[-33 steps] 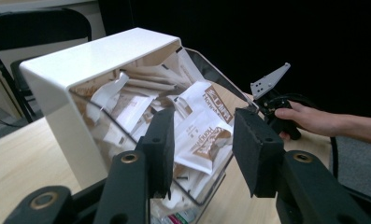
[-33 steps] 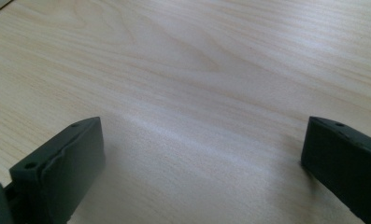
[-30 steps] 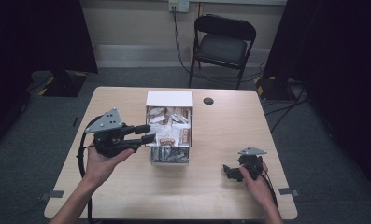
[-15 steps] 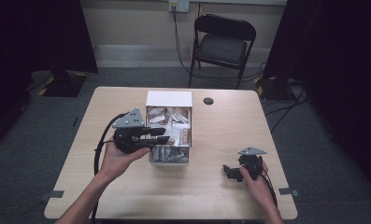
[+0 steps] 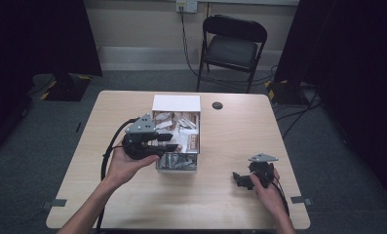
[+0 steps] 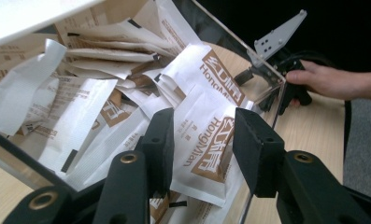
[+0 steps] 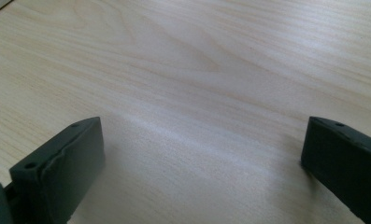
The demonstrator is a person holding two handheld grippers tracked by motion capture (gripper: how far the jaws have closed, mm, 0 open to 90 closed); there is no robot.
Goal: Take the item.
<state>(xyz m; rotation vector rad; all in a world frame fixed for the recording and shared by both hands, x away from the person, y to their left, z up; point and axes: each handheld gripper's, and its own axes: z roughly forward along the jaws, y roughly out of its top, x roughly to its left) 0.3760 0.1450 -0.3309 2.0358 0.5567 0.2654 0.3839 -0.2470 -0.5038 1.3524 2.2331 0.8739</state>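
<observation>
Left hand-held gripper (image 5: 169, 142) reaches over the near left rim of the clear box (image 5: 177, 165), its jaws partly apart and just lately widening; in the left gripper view a white sachet (image 6: 203, 140) with brown print lies between the jaws, but whether the pads touch it cannot be told, since the near end of the sachet is cut off by the gripper's own body. From the high view the jaw tips merge with the dark shapes inside the box, so how deep they reach is hard to make out. The box stands mid-worktop (image 5: 230, 214), heaped with crumpled sachets whose lower layers are buried under the top ones; a white flap (image 5: 176, 103) at its far edge covers whatever lies behind it. Through the box's clear wall the left gripper view shows the other hand and its grey plate, bent by the plastic edge. A small dark disc (image 5: 217, 105) sits on the worktop just right of the flap, too small to identify. Right hand-held gripper (image 5: 240, 179) rests low near the worktop's right front, well apart from the box, jaws wide apart with only bare wood between them; its jaws are cut off at the frame edges in the right gripper view.
</observation>
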